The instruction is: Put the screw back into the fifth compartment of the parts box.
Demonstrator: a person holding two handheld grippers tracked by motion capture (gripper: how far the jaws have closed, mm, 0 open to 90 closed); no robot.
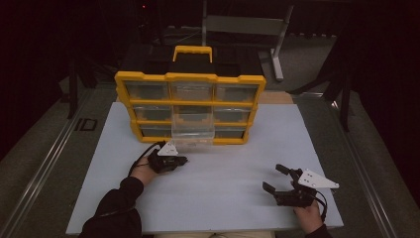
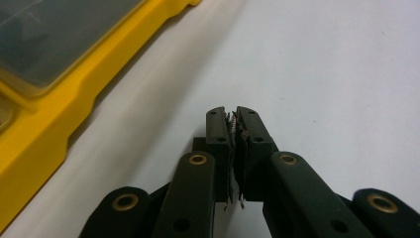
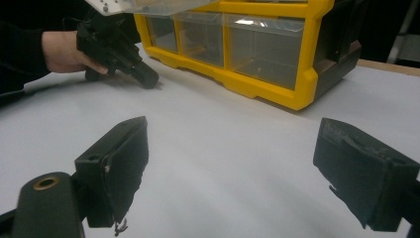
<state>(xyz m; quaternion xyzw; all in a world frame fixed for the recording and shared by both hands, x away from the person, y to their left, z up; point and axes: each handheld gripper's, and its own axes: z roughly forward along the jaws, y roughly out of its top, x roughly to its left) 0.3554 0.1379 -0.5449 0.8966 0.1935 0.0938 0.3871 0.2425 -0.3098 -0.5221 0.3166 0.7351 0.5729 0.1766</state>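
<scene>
- Yellow plastic organizer point(image 1: 190, 106) with black carry-handle top is standing at the far middle of the pale, matte table point(image 1: 223, 198); three rows of clear, boxy drawers.
- One clear drawer point(image 1: 193, 130), middle column, is sticking out toward the near side, over the table.
- Left claw point(image 1: 182, 160) is lying low on the table just near the organizer's front, beneath the pulled-out drawer, pointing right; its jaws are pressed together with nothing between them, ragged pad edges meeting.
- Right claw point(image 1: 276, 177) is resting near the table's near right, well apart from the organizer, its jaws spread wide and empty, blunt black pads facing each other.
</scene>
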